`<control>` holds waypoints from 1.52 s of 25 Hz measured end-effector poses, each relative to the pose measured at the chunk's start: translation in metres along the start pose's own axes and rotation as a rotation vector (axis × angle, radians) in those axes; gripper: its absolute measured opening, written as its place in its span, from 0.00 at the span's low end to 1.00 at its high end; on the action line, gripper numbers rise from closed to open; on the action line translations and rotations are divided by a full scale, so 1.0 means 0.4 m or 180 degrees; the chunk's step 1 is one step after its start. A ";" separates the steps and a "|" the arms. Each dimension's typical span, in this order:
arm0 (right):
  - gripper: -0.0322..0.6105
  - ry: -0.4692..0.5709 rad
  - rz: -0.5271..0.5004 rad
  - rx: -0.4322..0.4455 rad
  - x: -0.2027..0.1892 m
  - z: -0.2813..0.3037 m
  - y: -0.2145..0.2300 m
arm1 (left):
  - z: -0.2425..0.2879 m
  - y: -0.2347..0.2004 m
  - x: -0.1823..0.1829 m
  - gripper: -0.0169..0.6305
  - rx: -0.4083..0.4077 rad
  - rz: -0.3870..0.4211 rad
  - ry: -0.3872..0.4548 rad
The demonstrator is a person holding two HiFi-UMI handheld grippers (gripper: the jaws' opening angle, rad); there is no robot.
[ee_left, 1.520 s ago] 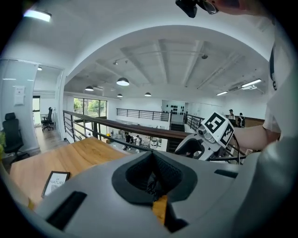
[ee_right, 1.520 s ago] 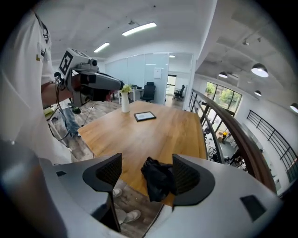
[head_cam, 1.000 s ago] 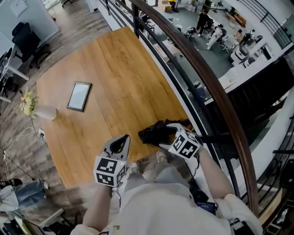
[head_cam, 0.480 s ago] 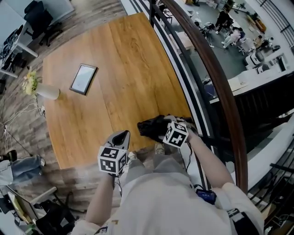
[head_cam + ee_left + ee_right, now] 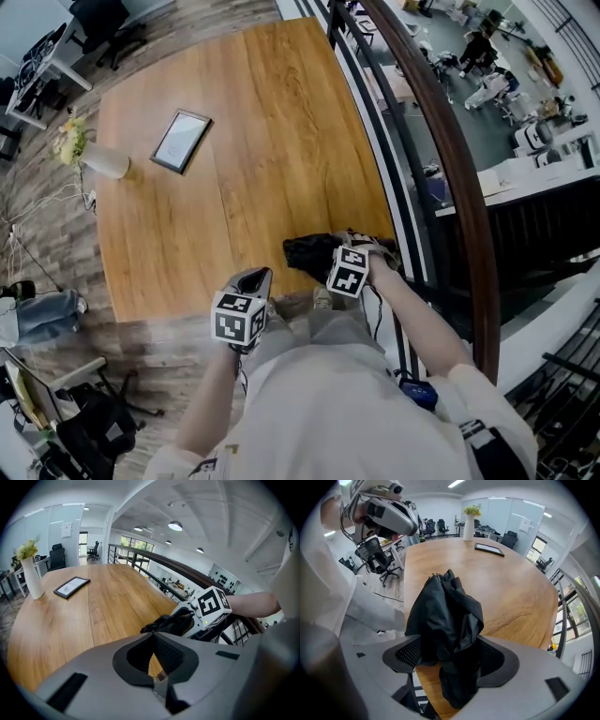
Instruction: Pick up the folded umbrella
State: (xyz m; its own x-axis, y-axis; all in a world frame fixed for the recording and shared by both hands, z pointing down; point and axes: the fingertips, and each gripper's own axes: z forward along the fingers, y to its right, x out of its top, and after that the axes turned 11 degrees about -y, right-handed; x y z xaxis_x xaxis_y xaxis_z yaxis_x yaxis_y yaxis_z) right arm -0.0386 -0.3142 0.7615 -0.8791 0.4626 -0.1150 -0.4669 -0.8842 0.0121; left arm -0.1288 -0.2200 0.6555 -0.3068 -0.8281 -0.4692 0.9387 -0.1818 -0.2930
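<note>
The folded umbrella (image 5: 307, 252) is a crumpled black bundle at the near right corner of the wooden table (image 5: 244, 141). My right gripper (image 5: 325, 256) reaches it from the right, and its marker cube sits just behind. In the right gripper view the umbrella (image 5: 446, 616) fills the gap between the jaws, and the right gripper (image 5: 450, 660) is shut on it. Whether the umbrella still touches the table I cannot tell. My left gripper (image 5: 255, 278) hovers at the table's near edge, left of the umbrella, shut and empty (image 5: 153, 665). In the left gripper view the umbrella (image 5: 165, 623) shows ahead to the right.
A dark-framed tablet (image 5: 183, 141) lies flat at the table's far left. A white vase with yellow flowers (image 5: 96, 157) stands by the left edge. A railing with a brown handrail (image 5: 441, 141) runs close along the table's right side. Office chairs (image 5: 377, 557) stand off the table's end.
My right gripper has slid further over the umbrella, towards the table's near edge. The left gripper has hardly moved. The head view has shifted, so the table sits higher in the frame.
</note>
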 end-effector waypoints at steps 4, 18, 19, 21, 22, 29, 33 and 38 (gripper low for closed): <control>0.63 -0.0022 0.0153 0.0009 0.011 0.026 0.007 | 0.006 0.001 -0.035 0.05 -0.0003 -0.0038 -0.0041; 0.45 0.0202 0.0987 0.0414 0.045 0.020 0.040 | -0.040 -0.038 -0.051 0.05 0.0040 -0.0098 0.0049; 0.45 0.0326 0.1197 0.0493 0.053 0.007 0.045 | -0.049 -0.044 -0.044 0.05 0.0042 -0.0104 0.0080; 0.45 0.0630 0.1473 0.0593 0.087 -0.039 0.058 | -0.073 -0.060 -0.026 0.05 0.0052 -0.0118 0.0157; 0.45 0.0795 0.1540 0.0612 0.112 -0.071 0.066 | -0.088 -0.070 -0.013 0.05 0.0063 -0.0118 0.0207; 0.45 0.1798 0.1803 0.0372 0.238 -0.353 0.146 | -0.234 -0.127 0.123 0.05 0.0240 0.0004 0.0709; 0.45 0.2378 0.1906 0.0072 0.286 -0.547 0.187 | -0.363 -0.146 0.227 0.05 0.0406 0.0219 0.1133; 0.45 0.2926 0.1918 -0.0581 0.313 -0.808 0.194 | -0.544 -0.122 0.335 0.05 0.0566 0.0510 0.1655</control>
State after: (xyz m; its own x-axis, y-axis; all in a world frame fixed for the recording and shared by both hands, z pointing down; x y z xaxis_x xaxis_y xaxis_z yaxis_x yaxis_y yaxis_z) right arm -0.1539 -0.3457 0.4271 -0.5162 -0.2023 -0.8322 0.0996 -0.9793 0.1762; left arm -0.2498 -0.2066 0.4259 -0.1532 -0.4909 -0.8576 0.9781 -0.1991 -0.0607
